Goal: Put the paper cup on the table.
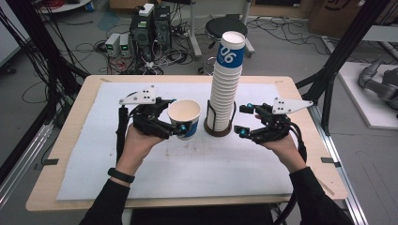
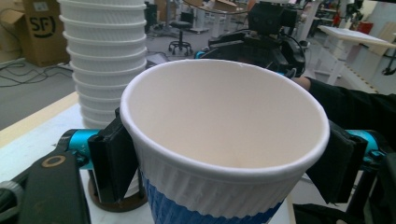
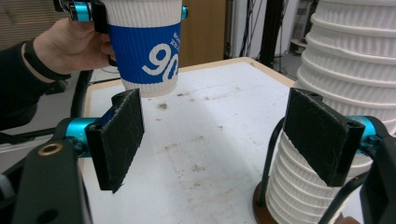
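Single paper cup (image 2: 224,140), white with a blue band, clamped just under its rim by the left gripper (image 1: 174,123) and, in the right gripper view, lifted off the white mat (image 1: 178,173), left of the worktop's middle. Beside it the stack of cups (image 1: 225,89) stands in a wire holder (image 1: 218,125) toward the worktop's far edge. The right gripper (image 1: 244,121) hangs released beside the stack's base, jaws apart, holding nothing. Judged step: one cup separated; next, setting it down upright calls for a level descent. The left gripper view shows the cup's empty interior; the right gripper view shows its printed numerals and the stained mat.
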`<action>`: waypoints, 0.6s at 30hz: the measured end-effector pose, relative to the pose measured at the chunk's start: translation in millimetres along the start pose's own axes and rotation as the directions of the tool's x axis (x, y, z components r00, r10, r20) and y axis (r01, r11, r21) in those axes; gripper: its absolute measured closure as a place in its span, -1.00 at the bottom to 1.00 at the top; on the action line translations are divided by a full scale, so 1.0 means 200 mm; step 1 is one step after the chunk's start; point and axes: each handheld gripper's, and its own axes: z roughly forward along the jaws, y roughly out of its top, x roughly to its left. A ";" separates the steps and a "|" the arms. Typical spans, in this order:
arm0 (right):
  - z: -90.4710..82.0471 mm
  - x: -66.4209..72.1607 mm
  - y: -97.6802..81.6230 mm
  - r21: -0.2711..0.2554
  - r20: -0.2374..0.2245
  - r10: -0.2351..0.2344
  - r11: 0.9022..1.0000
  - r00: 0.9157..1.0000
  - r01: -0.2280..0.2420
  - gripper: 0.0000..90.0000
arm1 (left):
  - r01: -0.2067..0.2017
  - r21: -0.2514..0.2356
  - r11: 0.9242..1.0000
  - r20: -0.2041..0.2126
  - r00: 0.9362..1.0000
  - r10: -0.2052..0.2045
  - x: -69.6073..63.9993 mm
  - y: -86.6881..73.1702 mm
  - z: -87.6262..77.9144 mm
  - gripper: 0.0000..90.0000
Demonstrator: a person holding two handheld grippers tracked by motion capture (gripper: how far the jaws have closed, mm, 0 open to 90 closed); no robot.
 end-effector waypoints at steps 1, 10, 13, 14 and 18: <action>0.00 0.00 0.00 -0.004 0.001 -0.003 1.000 1.000 0.003 -0.54 | -0.008 0.003 1.000 -0.017 1.000 0.008 0.00 0.00 -0.01 -0.53; -0.01 -0.02 0.00 0.001 0.014 0.003 1.000 1.000 -0.003 -0.54 | -0.011 -0.008 1.000 -0.088 0.996 0.010 0.05 -0.02 -0.07 -0.53; -0.01 -0.02 0.00 0.000 0.017 0.005 1.000 1.000 -0.005 -0.54 | -0.005 -0.020 1.000 -0.117 0.993 0.003 0.06 -0.04 -0.10 -0.53; -0.01 -0.02 0.00 -0.001 0.016 0.010 1.000 1.000 -0.010 -0.54 | -0.008 -0.017 1.000 -0.134 0.991 0.006 0.07 -0.04 -0.11 -0.53; -0.02 -0.02 -0.01 -0.003 0.021 0.008 1.000 1.000 -0.007 -0.54 | -0.001 -0.031 1.000 -0.176 0.984 -0.005 0.10 -0.06 -0.15 -0.53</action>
